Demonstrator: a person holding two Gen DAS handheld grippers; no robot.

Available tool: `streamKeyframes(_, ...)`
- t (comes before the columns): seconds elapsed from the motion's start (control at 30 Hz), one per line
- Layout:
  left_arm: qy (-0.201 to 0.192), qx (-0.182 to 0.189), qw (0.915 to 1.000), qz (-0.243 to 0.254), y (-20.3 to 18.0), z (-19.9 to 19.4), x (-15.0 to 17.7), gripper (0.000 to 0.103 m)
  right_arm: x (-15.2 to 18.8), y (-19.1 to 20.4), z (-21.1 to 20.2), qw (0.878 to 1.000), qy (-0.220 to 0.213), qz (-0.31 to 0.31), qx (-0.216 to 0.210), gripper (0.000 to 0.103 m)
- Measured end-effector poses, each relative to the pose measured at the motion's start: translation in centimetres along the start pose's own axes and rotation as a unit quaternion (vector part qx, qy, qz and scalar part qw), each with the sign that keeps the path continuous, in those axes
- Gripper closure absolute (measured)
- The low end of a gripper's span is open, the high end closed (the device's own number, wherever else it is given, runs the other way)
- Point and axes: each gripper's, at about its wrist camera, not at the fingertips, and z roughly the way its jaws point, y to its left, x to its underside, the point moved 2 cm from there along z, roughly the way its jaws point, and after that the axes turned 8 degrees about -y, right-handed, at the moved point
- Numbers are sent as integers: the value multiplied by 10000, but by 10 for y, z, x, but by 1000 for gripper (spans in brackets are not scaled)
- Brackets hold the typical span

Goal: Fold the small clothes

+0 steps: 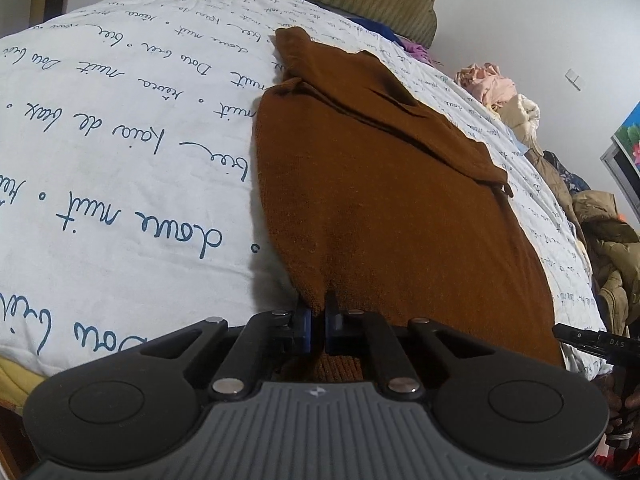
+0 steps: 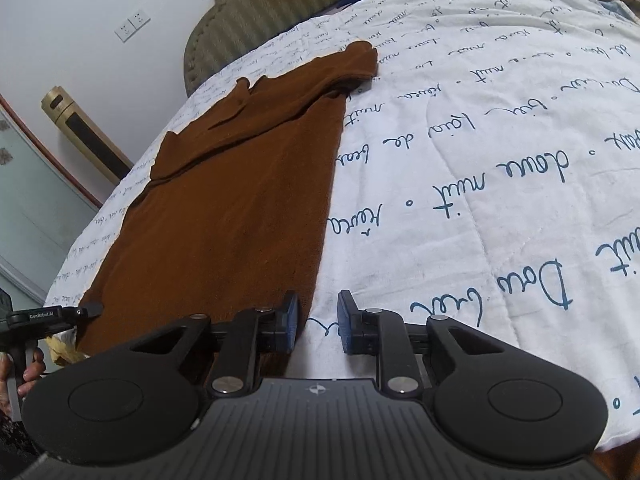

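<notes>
The left gripper clamps the near hem of the brown garment, whose long axis runs away; the right gripper stands parted at its right hem corner, gripping nothing.

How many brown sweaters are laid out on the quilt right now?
1. The brown sweater lies flat on the white quilt, hem toward the grippers, sleeves folded in at the far end. Others may sit in the clothes pile beyond the quilt.
</notes>
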Motion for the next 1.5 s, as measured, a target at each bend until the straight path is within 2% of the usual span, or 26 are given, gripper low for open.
streamKeyframes(0.1, 19, 44, 9999, -113, 4, 0, 1, 97, 0, 2, -2, 9996, -39, 161, -243, 75)
streamKeyframes(0.17, 24, 101, 9997, -226, 8, 0, 0, 97, -1, -1, -1, 9979, -34, 481, -442, 63)
streamKeyframes(0.27, 15, 94, 9998, -187, 7, -1, 1, 97, -2, -2, 8, 9962, 107, 651, -577, 63)
streamKeyframes(0.33, 4, 60, 10000, -77, 4, -1, 1, 97, -1, 0, 13, 9935, 220, 781, -796, 74)
streamKeyframes(0.37, 2, 62, 10000, -37, 2, 0, 1, 97, 0, 3, 15, 9933, 281, 764, -815, 88)
streamKeyframes(0.43, 14, 105, 9999, -2, 1, 1, 1, 97, 3, 7, 22, 9934, 431, 759, -741, 91)
streamKeyframes(0.67, -47, 251, 9993, -259, 4, 2, -3, 98, -3, 17, 13, 9945, 79, 696, -782, 93)
streamKeyframes(0.83, -172, 501, 9973, -510, 3, 5, -13, 98, -20, 27, 9, 9895, -181, 743, -1228, 93)
streamKeyframes(1.03, -428, 729, 9927, -860, 3, 11, -29, 98, -47, 36, 28, 9824, -450, 854, -1600, 93)
streamKeyframes(1.27, -761, 926, 9889, -874, -10, 21, -88, 98, -102, 40, 46, 9737, -993, 1002, -1787, 93)
streamKeyframes(1.5, -1043, 787, 9866, -974, -21, 86, -182, 98, -181, 15, 98, 9632, -1448, 1622, -1581, 93)
